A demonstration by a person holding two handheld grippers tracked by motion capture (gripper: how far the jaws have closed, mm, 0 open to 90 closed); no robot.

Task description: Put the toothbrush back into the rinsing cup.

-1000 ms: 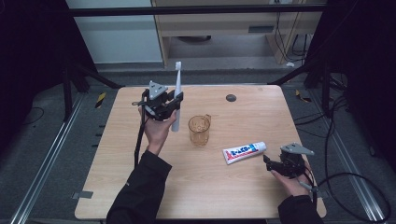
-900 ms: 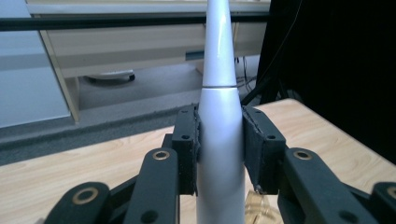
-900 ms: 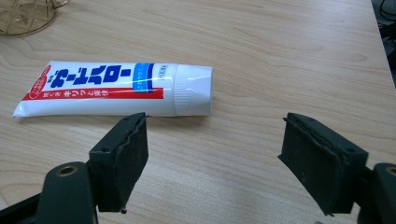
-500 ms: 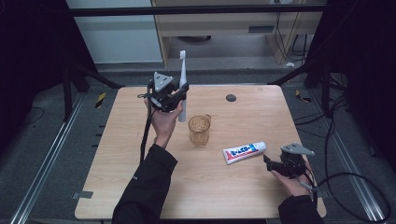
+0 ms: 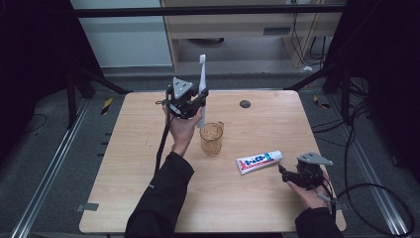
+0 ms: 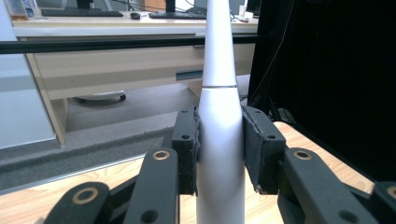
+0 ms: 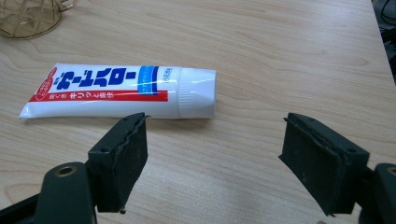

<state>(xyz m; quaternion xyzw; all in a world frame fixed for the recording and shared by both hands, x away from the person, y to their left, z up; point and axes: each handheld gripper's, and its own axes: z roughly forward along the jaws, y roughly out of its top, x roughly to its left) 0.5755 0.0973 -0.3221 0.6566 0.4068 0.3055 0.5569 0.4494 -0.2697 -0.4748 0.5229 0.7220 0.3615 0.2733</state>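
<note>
Left gripper [image 5: 190, 101] raised above far-left part of wooden table [image 5: 257, 208], held in left hand [image 5: 182, 130], grey three-cornered plate on top. Jaws clamped on white electric toothbrush [image 5: 201, 87], pads pressing both sides of handle's wide part. Toothbrush upright, brush head at top, lower end just beside rim of cup in high view. In left gripper view, toothbrush [image 6: 219, 140] runs straight up between the two black pads [image 6: 186, 149], narrowing past a seam toward top edge; desk w/ keyboards in bkgd.

Amber glass cup [image 5: 212, 139] w/ faceted pattern and small handle, standing upright near table centre, just below-right of left gripper. Cup's base [image 7: 28, 18] at top-left corner of right gripper view.

Toothpaste tube [image 5: 259, 161] lying flat on table, right of cup, well apart from it. White w/ red and blue print, white cap [image 7: 198, 99] pointing toward right edge of table.

Right gripper [image 5: 282, 172] low at near-right of table, in right hand [image 5: 309, 193], jaws wide apart, holding nothing. In right gripper view, tube [image 7: 119, 91] just beyond the left pad [image 7: 122, 158], not touching; bare wood between pads.

Small dark round spot [image 5: 244, 104] on far side of table. Cables on floor at right.
</note>
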